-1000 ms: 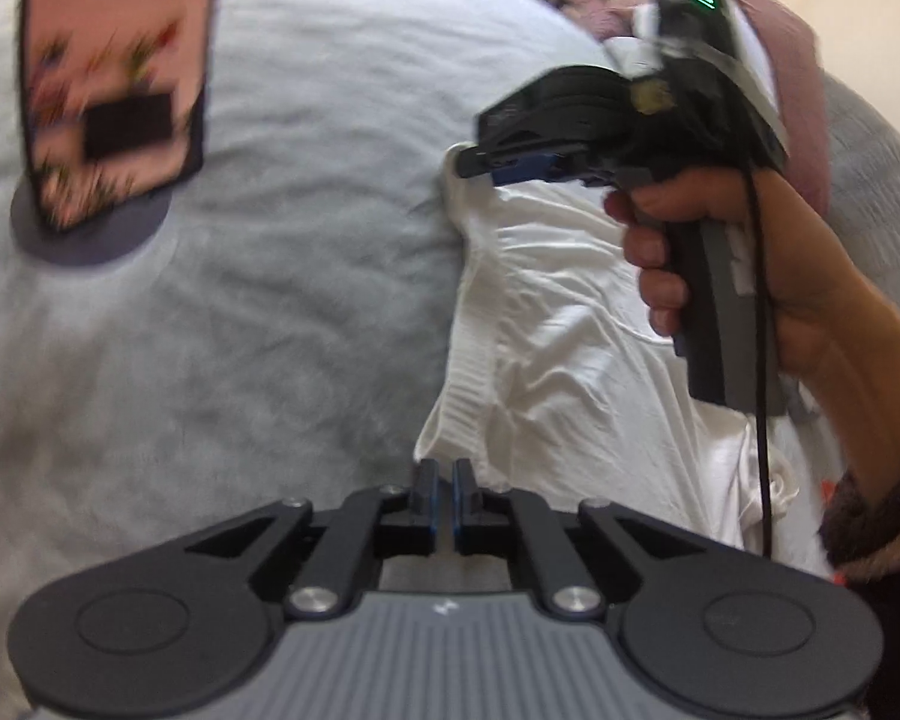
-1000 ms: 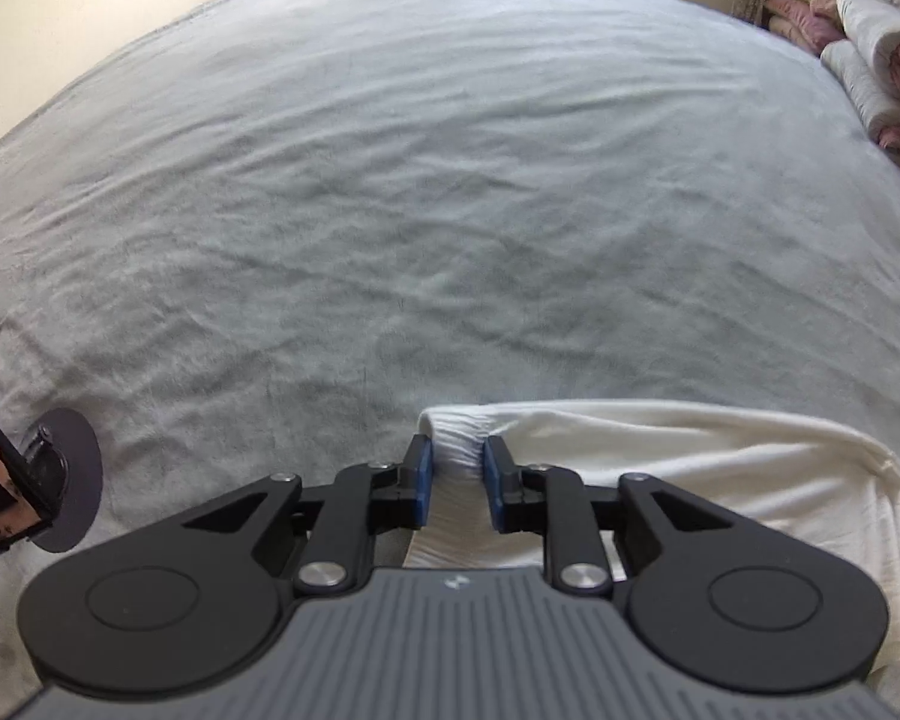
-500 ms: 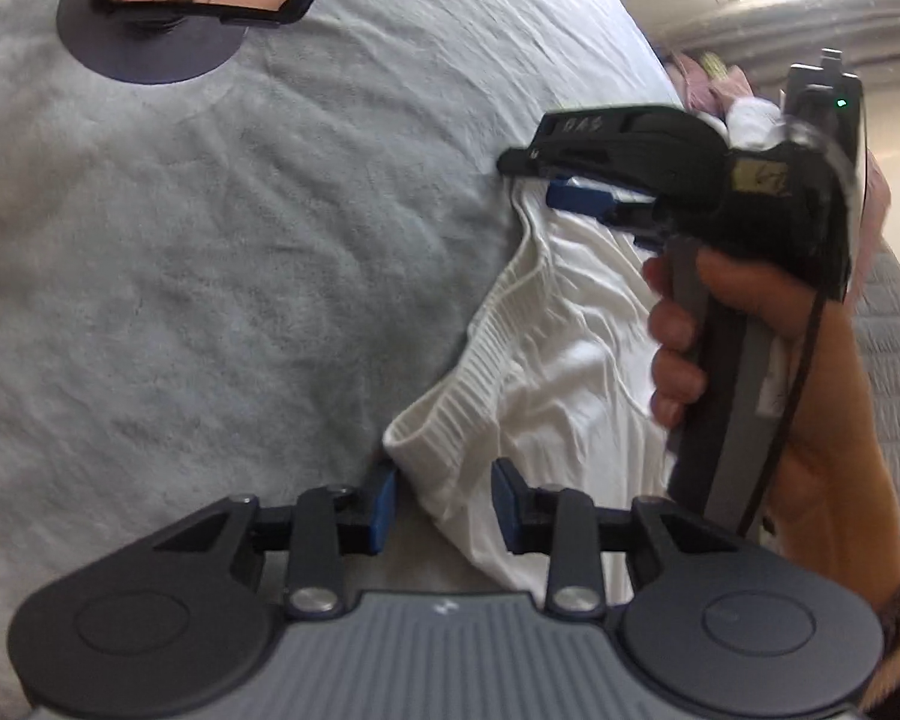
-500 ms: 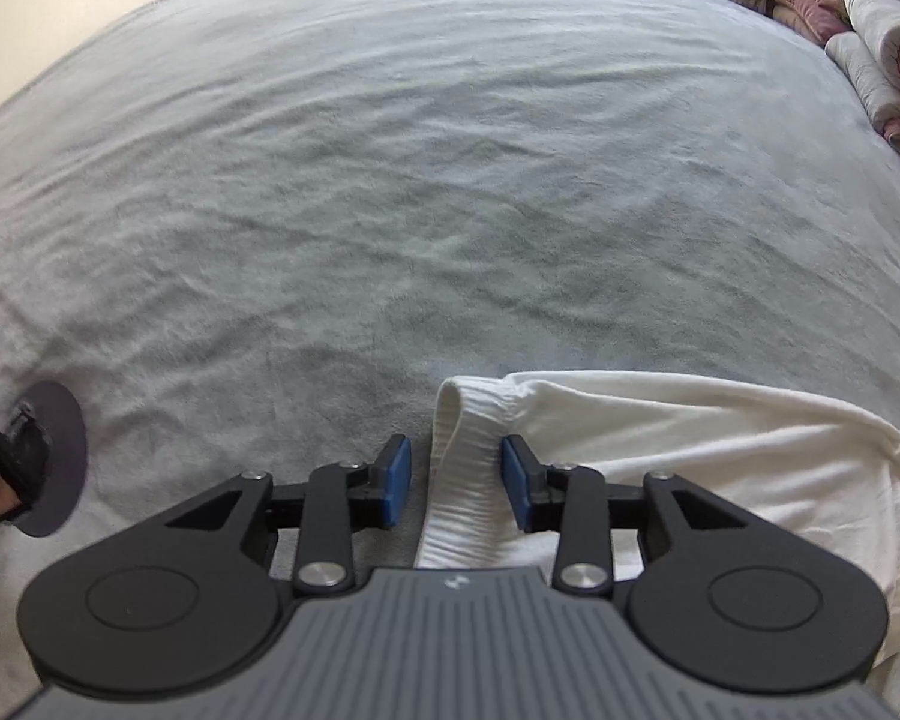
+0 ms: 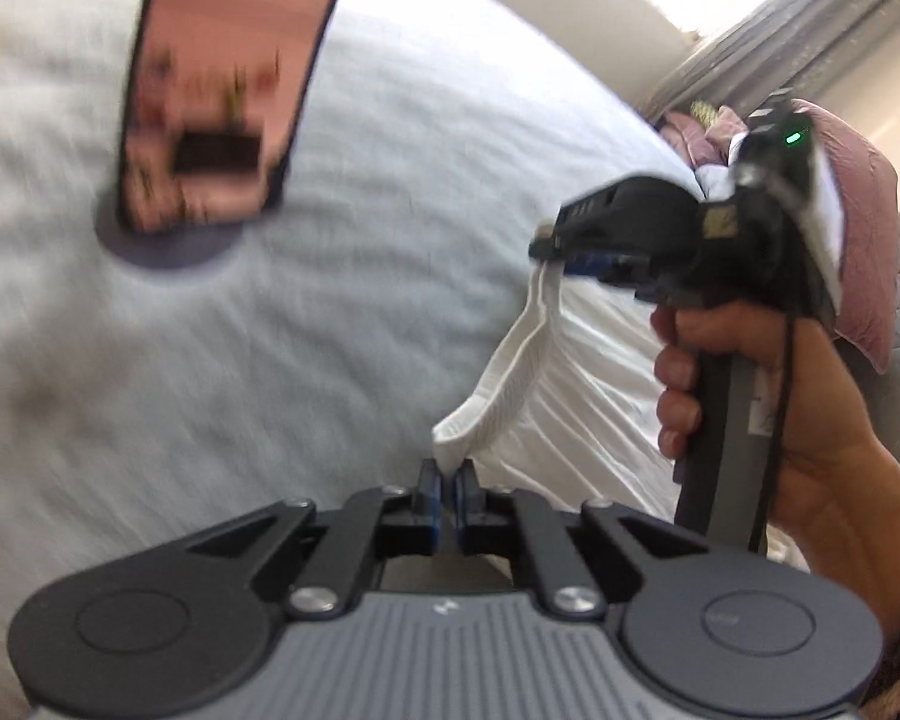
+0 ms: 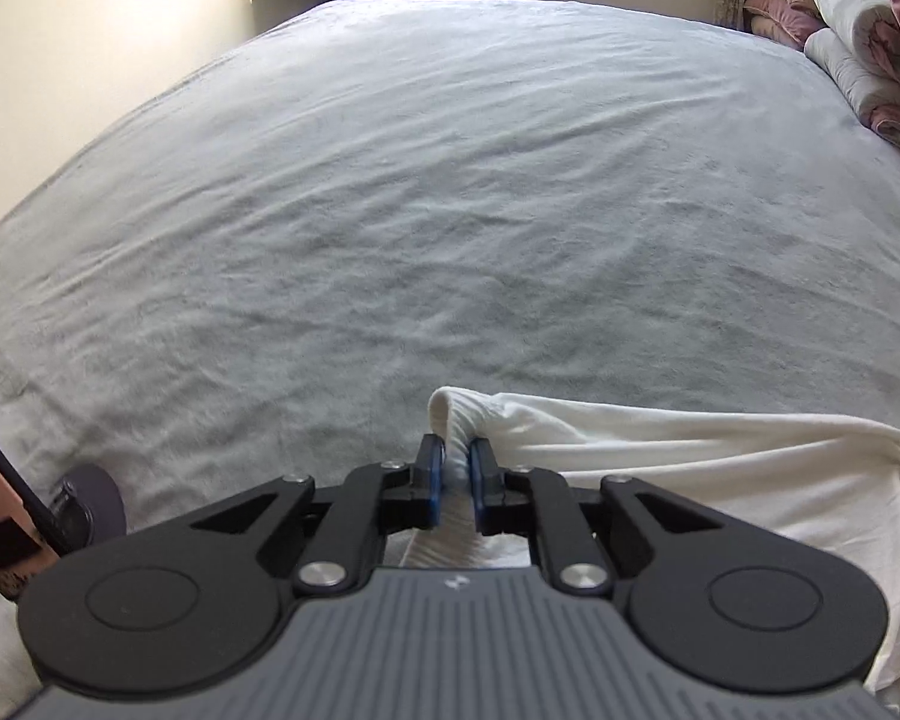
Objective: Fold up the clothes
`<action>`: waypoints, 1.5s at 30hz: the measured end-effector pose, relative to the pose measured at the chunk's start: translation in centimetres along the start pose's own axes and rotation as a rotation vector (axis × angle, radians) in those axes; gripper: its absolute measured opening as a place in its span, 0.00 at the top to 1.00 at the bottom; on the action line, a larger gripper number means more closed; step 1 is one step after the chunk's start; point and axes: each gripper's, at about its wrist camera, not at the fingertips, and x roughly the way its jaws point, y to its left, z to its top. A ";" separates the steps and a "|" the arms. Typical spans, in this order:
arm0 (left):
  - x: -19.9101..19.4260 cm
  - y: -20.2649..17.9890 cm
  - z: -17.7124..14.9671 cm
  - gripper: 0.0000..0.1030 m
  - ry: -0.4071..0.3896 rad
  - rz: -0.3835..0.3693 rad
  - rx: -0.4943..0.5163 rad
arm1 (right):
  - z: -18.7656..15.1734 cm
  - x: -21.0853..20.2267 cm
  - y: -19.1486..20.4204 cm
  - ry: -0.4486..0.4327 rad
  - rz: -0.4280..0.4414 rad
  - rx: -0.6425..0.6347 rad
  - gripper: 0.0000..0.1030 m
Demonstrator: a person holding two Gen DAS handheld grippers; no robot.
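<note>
A white garment (image 5: 576, 396) lies on the grey bedspread (image 5: 270, 360), its ribbed waistband stretched between my two grippers. In the left wrist view my left gripper (image 5: 448, 480) has its jaws closing to a tight pinch on the near corner of the band. A hand holds my right gripper (image 5: 555, 258) at the band's far end. In the right wrist view the right gripper (image 6: 456, 465) has its jaws closing, and the blue pads press on the ribbed band that stands up between them. The rest of the white garment (image 6: 720, 468) trails off to the right.
A phone in a pink floral case (image 5: 210, 102) stands on a round dark base (image 5: 168, 246) on the bed, to the left of the garment. Pink and white pillows (image 6: 870, 42) are piled at the far right. The grey bedspread (image 6: 450, 210) runs to a wall on the left.
Half a second ago both grippers stood open around the waistband. Both have now closed on it, and the left one has lifted, which raised its corner of the band.
</note>
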 end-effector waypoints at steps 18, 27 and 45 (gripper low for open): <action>2.1 0.2 0.1 0.89 0.095 0.213 0.133 | -0.6 2.5 2.7 0.031 0.072 -0.051 0.79; 1.2 -2.3 0.5 0.63 0.005 0.303 0.223 | -0.6 -1.3 -0.8 0.023 0.133 -0.032 0.62; 3.7 -9.4 -0.6 0.51 0.021 0.255 0.334 | -4.4 -11.3 -17.4 -0.043 0.027 0.076 0.59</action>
